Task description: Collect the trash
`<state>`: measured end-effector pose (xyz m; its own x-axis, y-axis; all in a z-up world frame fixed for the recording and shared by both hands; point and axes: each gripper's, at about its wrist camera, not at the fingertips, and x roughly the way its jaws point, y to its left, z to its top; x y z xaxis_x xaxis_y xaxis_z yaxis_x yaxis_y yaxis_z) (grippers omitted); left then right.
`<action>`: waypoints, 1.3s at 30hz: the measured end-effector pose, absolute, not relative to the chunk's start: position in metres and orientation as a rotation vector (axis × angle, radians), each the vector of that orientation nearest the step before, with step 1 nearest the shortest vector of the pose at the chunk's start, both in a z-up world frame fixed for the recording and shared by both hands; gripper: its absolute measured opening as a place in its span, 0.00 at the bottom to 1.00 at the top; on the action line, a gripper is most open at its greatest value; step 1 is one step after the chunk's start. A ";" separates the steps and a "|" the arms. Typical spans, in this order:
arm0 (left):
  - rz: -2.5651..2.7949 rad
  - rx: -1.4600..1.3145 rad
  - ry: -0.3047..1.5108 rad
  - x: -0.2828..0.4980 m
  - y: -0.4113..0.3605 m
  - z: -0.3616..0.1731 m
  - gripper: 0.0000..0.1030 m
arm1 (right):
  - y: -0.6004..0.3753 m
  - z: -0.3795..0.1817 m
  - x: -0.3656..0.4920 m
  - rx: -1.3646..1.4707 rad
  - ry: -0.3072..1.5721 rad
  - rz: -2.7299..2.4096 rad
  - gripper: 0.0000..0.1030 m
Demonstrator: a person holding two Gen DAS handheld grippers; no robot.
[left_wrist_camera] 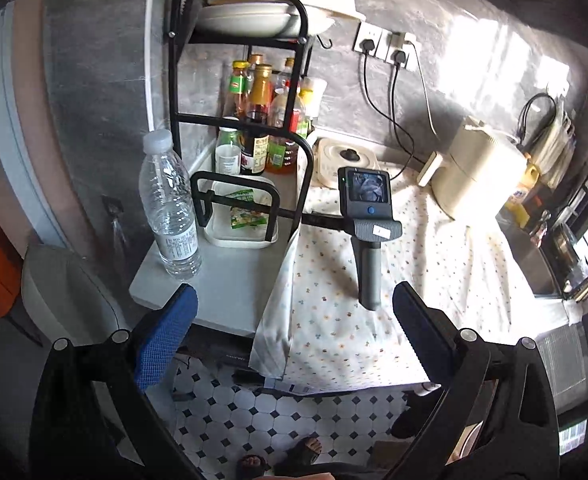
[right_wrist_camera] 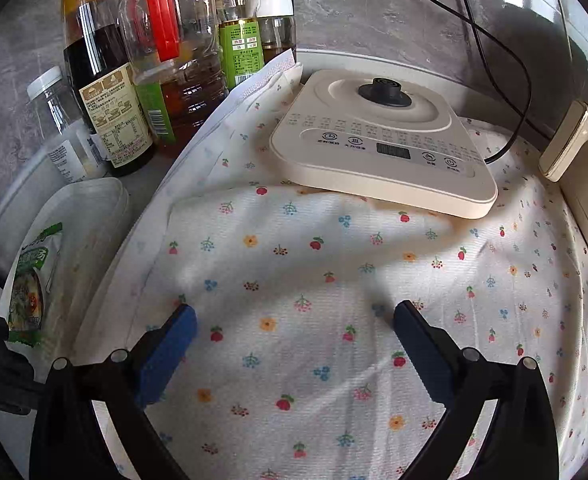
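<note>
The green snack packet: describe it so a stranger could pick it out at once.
Start at the black metal rack holding the sauce bottles, at the left end of the counter. In front of the bottles sits a shallow white tray, and the green snack packet lies flat in it. It is the only soft, crumpled thing there; its neighbours are upright bottles.

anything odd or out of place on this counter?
Yes: a green wrapper lies loose in the white tray by the sauce bottles, and a near-empty water bottle stands alone at the counter edge. The floral cloth is rumpled at its left edge. No spills visible.
</note>
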<state>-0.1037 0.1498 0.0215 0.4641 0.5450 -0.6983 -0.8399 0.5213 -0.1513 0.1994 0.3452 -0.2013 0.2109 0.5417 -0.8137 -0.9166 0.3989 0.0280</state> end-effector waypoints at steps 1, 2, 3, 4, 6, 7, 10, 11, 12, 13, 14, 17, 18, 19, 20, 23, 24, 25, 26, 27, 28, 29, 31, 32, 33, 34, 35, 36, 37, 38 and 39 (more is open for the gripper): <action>0.891 -0.519 0.648 -0.099 0.149 0.021 0.94 | 0.345 -0.202 0.200 -0.528 0.855 1.081 0.93; 0.879 -0.514 0.652 -0.095 0.147 0.022 0.94 | 0.345 -0.201 0.199 -0.528 0.855 1.081 0.93; 0.869 -0.506 0.655 -0.090 0.145 0.023 0.94 | 0.345 -0.201 0.199 -0.528 0.855 1.081 0.93; 0.862 -0.493 0.660 -0.086 0.143 0.024 0.94 | 0.345 -0.201 0.199 -0.527 0.855 1.081 0.93; 0.855 -0.464 0.674 -0.078 0.137 0.025 0.94 | 0.345 -0.201 0.199 -0.527 0.855 1.081 0.93; 0.852 -0.454 0.682 -0.075 0.135 0.025 0.94 | 0.345 -0.201 0.199 -0.527 0.855 1.081 0.93; 0.855 -0.447 0.708 -0.066 0.130 0.023 0.94 | 0.345 -0.201 0.199 -0.527 0.855 1.081 0.93; 0.855 -0.451 0.716 -0.063 0.129 0.023 0.94 | 0.345 -0.201 0.199 -0.527 0.855 1.081 0.93; 0.854 -0.452 0.722 -0.059 0.128 0.023 0.94 | 0.345 -0.202 0.200 -0.527 0.855 1.081 0.93; 0.851 -0.448 0.729 -0.055 0.126 0.024 0.94 | 0.345 -0.202 0.200 -0.527 0.855 1.081 0.93; 0.848 -0.438 0.735 -0.050 0.123 0.025 0.94 | 0.345 -0.202 0.199 -0.527 0.855 1.080 0.93; 0.838 -0.393 0.759 -0.035 0.113 0.028 0.94 | 0.345 -0.201 0.199 -0.527 0.855 1.080 0.93; 0.832 -0.380 0.765 -0.030 0.110 0.030 0.94 | 0.345 -0.201 0.199 -0.527 0.855 1.080 0.93; 0.826 -0.367 0.771 -0.024 0.106 0.031 0.94 | 0.345 -0.202 0.199 -0.527 0.855 1.080 0.93; 0.820 -0.353 0.776 -0.020 0.103 0.032 0.94 | 0.345 -0.202 0.199 -0.527 0.855 1.080 0.93; 0.804 -0.319 0.806 -0.006 0.094 0.030 0.94 | 0.345 -0.201 0.199 -0.527 0.855 1.080 0.93; 0.797 -0.311 0.816 -0.001 0.092 0.029 0.94 | 0.345 -0.202 0.199 -0.527 0.855 1.080 0.93; 0.789 -0.305 0.824 0.002 0.090 0.028 0.94 | 0.345 -0.201 0.199 -0.527 0.855 1.081 0.93; 0.780 -0.299 0.831 0.006 0.088 0.028 0.94 | 0.345 -0.202 0.200 -0.527 0.855 1.080 0.93; 0.770 -0.292 0.835 0.009 0.086 0.027 0.94 | 0.345 -0.201 0.199 -0.527 0.855 1.081 0.93; 0.758 -0.285 0.839 0.013 0.085 0.026 0.94 | 0.345 -0.202 0.200 -0.527 0.855 1.081 0.93; 0.745 -0.280 0.846 0.017 0.084 0.024 0.94 | 0.345 -0.201 0.199 -0.527 0.855 1.081 0.93; 0.716 -0.269 0.858 0.026 0.084 0.021 0.94 | 0.345 -0.202 0.199 -0.527 0.855 1.081 0.93; 0.702 -0.266 0.862 0.030 0.084 0.019 0.94 | 0.345 -0.202 0.199 -0.527 0.855 1.081 0.93; 0.686 -0.266 0.865 0.035 0.085 0.017 0.94 | 0.345 -0.201 0.199 -0.527 0.855 1.081 0.93; 0.668 -0.267 0.863 0.039 0.086 0.016 0.94 | 0.345 -0.201 0.199 -0.527 0.855 1.081 0.93; 0.649 -0.265 0.860 0.045 0.087 0.015 0.94 | 0.345 -0.201 0.199 -0.527 0.855 1.081 0.93; 0.629 -0.261 0.856 0.049 0.088 0.014 0.94 | 0.345 -0.201 0.199 -0.527 0.855 1.081 0.93; 0.606 -0.261 0.852 0.053 0.089 0.012 0.94 | 0.345 -0.201 0.199 -0.527 0.855 1.081 0.93; 0.582 -0.264 0.853 0.058 0.090 0.009 0.94 | 0.345 -0.201 0.199 -0.527 0.855 1.081 0.93; 0.556 -0.267 0.854 0.062 0.092 0.006 0.94 | 0.345 -0.201 0.199 -0.527 0.855 1.080 0.93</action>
